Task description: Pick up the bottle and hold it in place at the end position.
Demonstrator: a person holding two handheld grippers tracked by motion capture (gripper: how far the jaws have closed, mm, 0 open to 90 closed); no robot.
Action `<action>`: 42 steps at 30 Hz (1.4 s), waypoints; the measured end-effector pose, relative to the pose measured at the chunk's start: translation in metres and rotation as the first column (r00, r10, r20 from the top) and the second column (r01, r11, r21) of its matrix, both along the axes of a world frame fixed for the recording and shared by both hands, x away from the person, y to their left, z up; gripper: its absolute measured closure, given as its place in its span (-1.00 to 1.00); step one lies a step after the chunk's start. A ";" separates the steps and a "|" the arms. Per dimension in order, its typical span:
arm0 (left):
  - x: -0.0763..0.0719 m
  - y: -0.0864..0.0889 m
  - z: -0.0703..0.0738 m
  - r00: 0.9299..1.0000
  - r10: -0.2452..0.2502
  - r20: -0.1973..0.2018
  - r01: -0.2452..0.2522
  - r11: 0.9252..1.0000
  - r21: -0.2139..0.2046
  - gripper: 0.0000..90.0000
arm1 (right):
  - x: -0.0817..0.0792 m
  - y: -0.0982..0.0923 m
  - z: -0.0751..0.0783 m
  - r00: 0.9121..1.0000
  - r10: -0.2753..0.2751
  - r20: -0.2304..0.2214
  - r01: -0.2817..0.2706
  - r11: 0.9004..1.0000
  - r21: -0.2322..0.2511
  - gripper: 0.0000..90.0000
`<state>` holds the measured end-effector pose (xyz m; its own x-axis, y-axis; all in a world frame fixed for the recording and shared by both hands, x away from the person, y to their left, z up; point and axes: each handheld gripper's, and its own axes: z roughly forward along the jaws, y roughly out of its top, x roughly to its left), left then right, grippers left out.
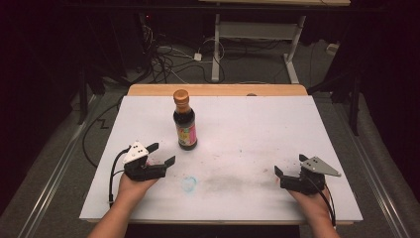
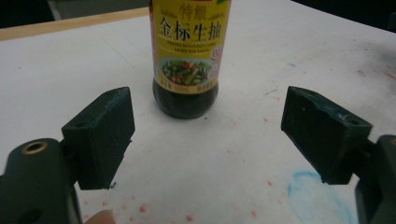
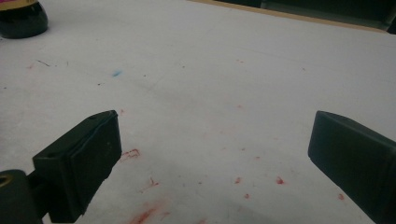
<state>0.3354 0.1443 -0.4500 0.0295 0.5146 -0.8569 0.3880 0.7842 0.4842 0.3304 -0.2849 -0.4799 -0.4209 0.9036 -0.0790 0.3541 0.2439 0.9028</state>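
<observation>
Left gripper (image 1: pixel 161 153) sits spread with nothing between its jaws, aimed at the soy sauce bottle (image 1: pixel 184 121) I see standing upright just beyond it on the tabletop (image 1: pixel 257 129). From its own camera, the bottle's neck and cap are cut off. Right gripper (image 1: pixel 290 165) gapes empty, well apart.

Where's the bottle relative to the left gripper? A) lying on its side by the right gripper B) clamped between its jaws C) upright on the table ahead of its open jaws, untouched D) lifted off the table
C: the bottle stands upright on the table, beyond the left gripper, whose jaws are apart with nothing between them.
</observation>
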 end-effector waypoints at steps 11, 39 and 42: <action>0.032 -0.013 0.019 1.000 0.011 -0.002 -0.011 1.000 -0.016 -0.88 | 0.000 0.000 0.000 1.000 0.001 0.002 -0.001 1.000 0.002 -0.93; 0.084 -0.058 0.029 1.000 0.029 0.009 -0.029 0.998 0.064 -0.60 | -0.001 0.000 0.000 1.000 0.021 0.010 -0.021 1.000 -0.002 -0.93; 0.082 -0.059 0.029 1.000 0.014 0.025 -0.016 0.997 0.074 -0.45 | -0.001 0.001 0.000 1.000 0.022 0.012 -0.022 1.000 -0.004 -0.92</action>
<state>0.4171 0.0851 -0.4211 0.0417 0.5772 -0.8155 0.3637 0.7515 0.5505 0.3291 -0.2843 -0.4800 -0.4395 0.8939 -0.0880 0.3378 0.2553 0.9059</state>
